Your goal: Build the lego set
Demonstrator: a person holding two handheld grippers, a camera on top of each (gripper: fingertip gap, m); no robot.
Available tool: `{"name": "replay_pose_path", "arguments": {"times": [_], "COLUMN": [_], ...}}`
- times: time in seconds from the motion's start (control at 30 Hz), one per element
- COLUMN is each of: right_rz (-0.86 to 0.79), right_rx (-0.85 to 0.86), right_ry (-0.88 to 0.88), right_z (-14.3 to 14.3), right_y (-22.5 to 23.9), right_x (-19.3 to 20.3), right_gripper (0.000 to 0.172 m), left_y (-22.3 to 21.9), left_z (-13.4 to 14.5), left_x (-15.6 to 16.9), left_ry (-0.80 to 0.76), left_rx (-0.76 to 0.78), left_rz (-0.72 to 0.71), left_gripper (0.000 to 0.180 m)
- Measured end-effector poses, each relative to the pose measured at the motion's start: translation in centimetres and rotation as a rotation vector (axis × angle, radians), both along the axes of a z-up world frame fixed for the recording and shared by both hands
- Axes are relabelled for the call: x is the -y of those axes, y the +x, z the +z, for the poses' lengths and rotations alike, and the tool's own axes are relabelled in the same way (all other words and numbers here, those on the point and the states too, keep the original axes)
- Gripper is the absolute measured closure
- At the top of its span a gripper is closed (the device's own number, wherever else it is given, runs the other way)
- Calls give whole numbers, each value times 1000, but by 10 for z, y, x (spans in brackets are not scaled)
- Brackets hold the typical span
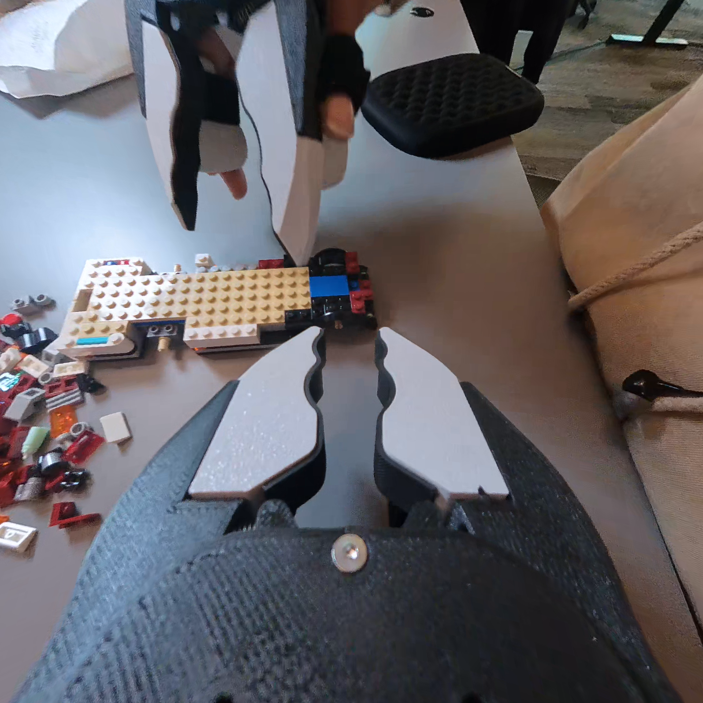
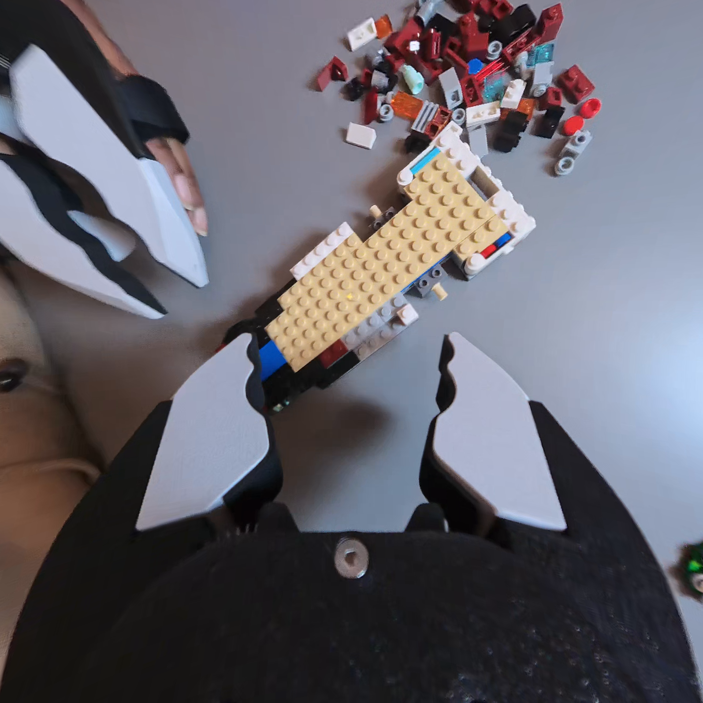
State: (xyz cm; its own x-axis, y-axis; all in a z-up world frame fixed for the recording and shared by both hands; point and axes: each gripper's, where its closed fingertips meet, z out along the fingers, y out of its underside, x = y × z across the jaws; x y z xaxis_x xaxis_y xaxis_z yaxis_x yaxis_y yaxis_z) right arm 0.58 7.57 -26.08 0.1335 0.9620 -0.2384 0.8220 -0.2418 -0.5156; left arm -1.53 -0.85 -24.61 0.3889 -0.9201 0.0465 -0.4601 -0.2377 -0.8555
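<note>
Left tool: the left tool (image 1: 350,333) is seen at centre frame with its two fingers parted by a narrow gap; only bare surface shows between them, so it is released and nothing is gripped. The tips hover just short of the model's black end.
Right tool: the right tool (image 2: 348,338) is spread wide and released. Its left finger (image 2: 228,380) overlaps the model's black-and-blue end; contact cannot be told. The right finger stands clear over bare surface.
Right tool, left view: seen from above in the upper middle, one fingertip reaching down to the far edge of the model beside the black end.
Brick model: a long brick model (image 1: 198,300) with a tan studded top, white edging and a black, blue and dark red end lies flat on the surface, mid-frame in the left view, diagonal through the centre of the right view (image 2: 380,274).
Loose bricks: a pile of loose bricks (image 2: 475,68), mostly dark red, black, grey and white, is scattered at the upper right of the right view, by the model's white end; at lower left in the left view.
Surface: a grey surface (image 1: 95,190).
Other items: a black textured pad (image 1: 452,102) at upper right of the left view; tan fabric (image 1: 646,304) along the right edge.
Hands: gloved hand (image 1: 338,95) seen on the right tool.
</note>
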Motion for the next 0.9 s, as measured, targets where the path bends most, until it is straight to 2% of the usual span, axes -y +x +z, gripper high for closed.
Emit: {"name": "replay_pose_path", "arguments": {"times": [0.13,0.23,0.3,0.47,0.67,0.73,0.8,0.9], "right_rz": [-21,19,35,47,33,70,142,337], "right_rx": [66,187,222,315,390,410,408,403], "right_ry": [97,161,135,128,138,156,203,259], "right_z": [-10,-23,-25,-25,-25,-32,-32,-31], "right_y": [-24,-26,-24,10,51,53,50,39], "right_x": [-5,-9,-7,-13,-9,-5,-5,5], "right_gripper": [72,72,77,85,82,86,102,103], "left_y": [-8,-13,-17,-19,-22,-24,-26,-28], "left_z": [8,11,10,11,15,16,16,17], "left_x": [-7,-9,-10,-8,-11,-13,-15,-20], "left_ry": [28,55,73,96,121,124,126,136], "left_rx": [3,-1,-17,-27,-30,-24,-22,-26], "left_rz": [51,70,79,84,101,115,128,157], "left_gripper": [158,161,161,162,162,161,156,145]}}
